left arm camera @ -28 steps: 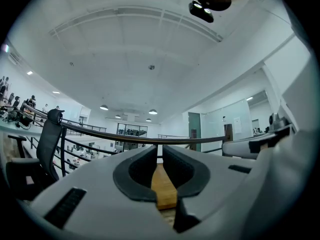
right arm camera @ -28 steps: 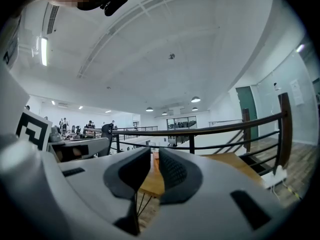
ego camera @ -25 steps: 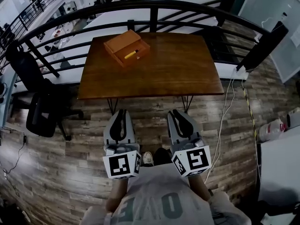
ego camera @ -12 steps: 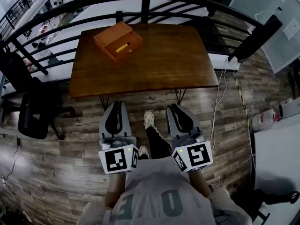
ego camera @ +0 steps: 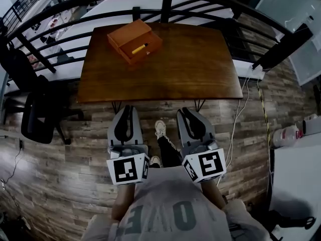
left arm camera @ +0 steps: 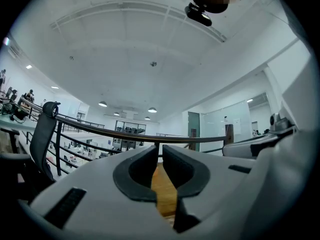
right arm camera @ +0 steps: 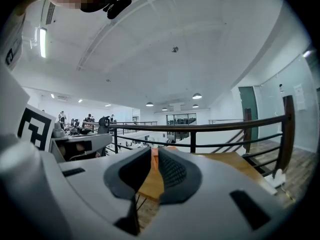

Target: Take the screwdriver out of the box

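Observation:
An open brown wooden box (ego camera: 134, 40) sits on the far left part of the wooden table (ego camera: 190, 69). A yellow-handled screwdriver (ego camera: 139, 48) lies inside it. In the head view both grippers are held side by side over the floor, short of the table's near edge and pointing at it. My left gripper (ego camera: 128, 109) is shut and holds nothing, and so is my right gripper (ego camera: 184, 111). In the left gripper view the left gripper (left arm camera: 160, 147) shows a strip of table between its jaws. In the right gripper view the right gripper (right arm camera: 152, 152) points at the table (right arm camera: 240, 160).
A black metal railing (ego camera: 165, 6) runs behind and beside the table. A black office chair (ego camera: 37, 117) stands on the left. A white cable (ego camera: 239, 119) hangs down at the table's right, and a white container (ego camera: 287, 134) lies on the wood floor further right.
The person has stepped toward the table, one foot now showing between the grippers. Both grippers have moved forward with the body and stayed shut. The box and screwdriver have not moved.

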A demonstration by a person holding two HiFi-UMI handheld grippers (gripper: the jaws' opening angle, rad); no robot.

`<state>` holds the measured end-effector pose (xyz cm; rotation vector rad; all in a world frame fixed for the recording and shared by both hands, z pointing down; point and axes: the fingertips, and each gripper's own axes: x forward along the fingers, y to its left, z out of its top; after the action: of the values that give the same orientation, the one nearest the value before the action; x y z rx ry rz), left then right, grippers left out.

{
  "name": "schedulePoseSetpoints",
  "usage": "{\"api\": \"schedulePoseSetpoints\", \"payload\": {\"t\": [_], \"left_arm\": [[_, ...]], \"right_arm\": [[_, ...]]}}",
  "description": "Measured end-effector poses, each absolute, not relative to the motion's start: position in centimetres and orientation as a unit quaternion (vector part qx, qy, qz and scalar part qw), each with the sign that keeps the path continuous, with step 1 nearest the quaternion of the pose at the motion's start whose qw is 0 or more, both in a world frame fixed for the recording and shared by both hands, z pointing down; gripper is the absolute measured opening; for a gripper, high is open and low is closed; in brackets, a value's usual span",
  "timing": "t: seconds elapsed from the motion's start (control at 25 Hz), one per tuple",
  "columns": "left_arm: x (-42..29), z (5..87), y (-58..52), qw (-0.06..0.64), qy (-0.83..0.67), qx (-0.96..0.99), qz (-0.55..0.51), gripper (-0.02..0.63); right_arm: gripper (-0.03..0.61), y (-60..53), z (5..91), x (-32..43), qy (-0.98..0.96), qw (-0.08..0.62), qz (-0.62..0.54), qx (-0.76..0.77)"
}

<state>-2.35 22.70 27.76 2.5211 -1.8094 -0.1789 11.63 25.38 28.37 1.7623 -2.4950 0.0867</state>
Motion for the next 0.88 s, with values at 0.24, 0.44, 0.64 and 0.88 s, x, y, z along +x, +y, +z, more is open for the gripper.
{"api": "schedulePoseSetpoints", "payload": {"t": [0.24,0.44,0.64,0.88], "left_arm": [[-1.0,27.2,18.2,0.004,-0.582,0.812,-0.048,0.049],[-0.2,26.9,12.5,0.002,-0.594,0.803,-0.039,0.049],[0.9,26.0,5.7,0.001,-0.610,0.791,-0.044,0.049],[2.4,24.9,-1.5,-0.008,-0.634,0.772,-0.046,0.049]], "right_arm": [[0.054,20.7,28.4,13.3,-0.813,0.031,0.037,0.581],[0.054,14.7,27.8,14.5,-0.820,0.029,0.039,0.570],[0.054,7.0,27.3,15.8,-0.832,0.025,0.036,0.553],[0.054,-0.5,27.2,18.0,-0.842,0.022,0.039,0.538]]}}
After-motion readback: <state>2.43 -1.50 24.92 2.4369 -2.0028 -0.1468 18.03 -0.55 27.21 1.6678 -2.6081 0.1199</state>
